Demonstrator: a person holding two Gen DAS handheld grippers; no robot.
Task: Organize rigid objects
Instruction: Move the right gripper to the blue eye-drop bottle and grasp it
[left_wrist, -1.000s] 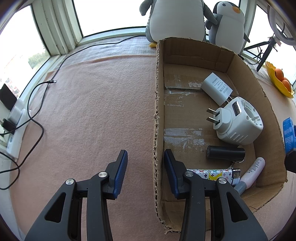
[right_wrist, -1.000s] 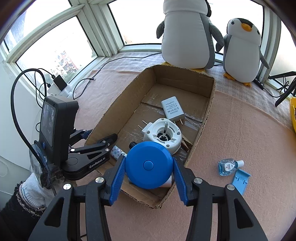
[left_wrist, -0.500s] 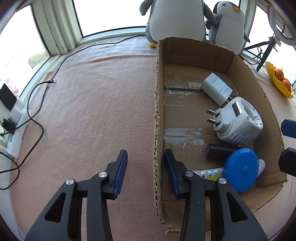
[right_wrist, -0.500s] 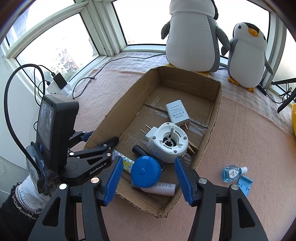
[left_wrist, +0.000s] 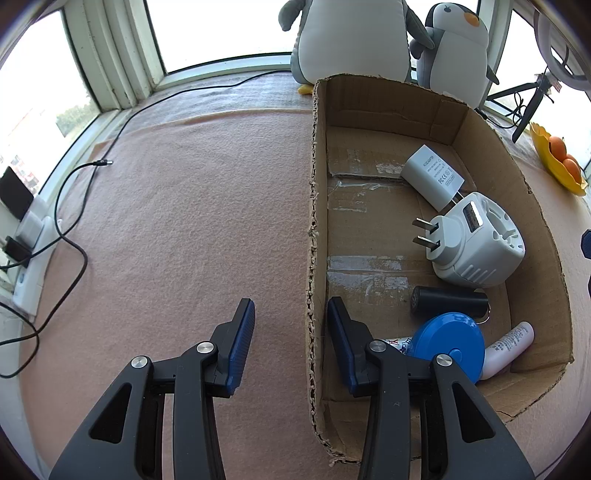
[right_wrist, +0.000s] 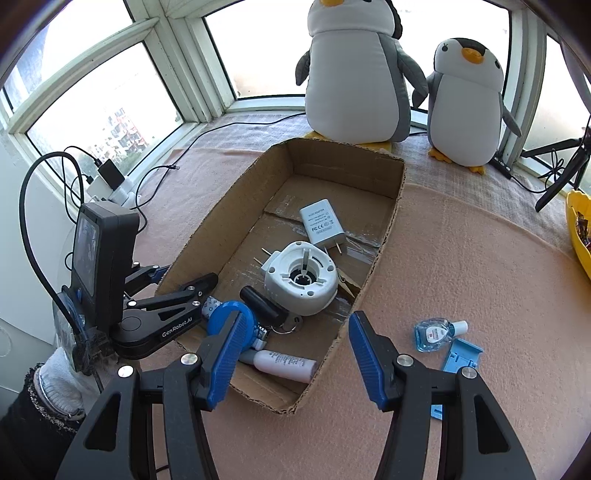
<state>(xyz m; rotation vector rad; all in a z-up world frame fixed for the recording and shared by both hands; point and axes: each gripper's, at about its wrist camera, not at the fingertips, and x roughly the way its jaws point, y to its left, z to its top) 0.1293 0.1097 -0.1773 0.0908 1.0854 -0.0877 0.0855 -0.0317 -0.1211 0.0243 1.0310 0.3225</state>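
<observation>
**Pose.** The left gripper (left_wrist: 288, 306) points steeply down at the near-left corner of the cardboard box (left_wrist: 314, 221). One finger is inside the left wall and one is outside on the pink cloth (left_wrist: 184, 221). The jaws are drawn in to a narrow gap with the wall between them. The inner pad sits close against the cardboard. Whether the outer pad bears on the wall cannot be made out. In the right wrist view, a white-gloved hand (right_wrist: 59, 384) carries this gripper.

The right gripper (right_wrist: 299, 315) is angled down above the box's near end. Its jaws have just been opening and now stand spread with nothing between them.

**Task object.** The blue round case (left_wrist: 448, 345) lies inside the box at the near end. It is propped on a patterned item (left_wrist: 397, 343), beside a white tube (left_wrist: 509, 343) and in front of a black cylinder (left_wrist: 448, 304).

**Limited visibility.**
- The patterned item is mostly covered by the case and the left gripper's finger, and cannot be identified.
- In the right wrist view, the right gripper's left finger hides half of the case.
- A light-blue plastic piece (right_wrist: 460, 356) on the cloth is partly behind the right finger.
- Print on the tube is too small to read.
</observation>
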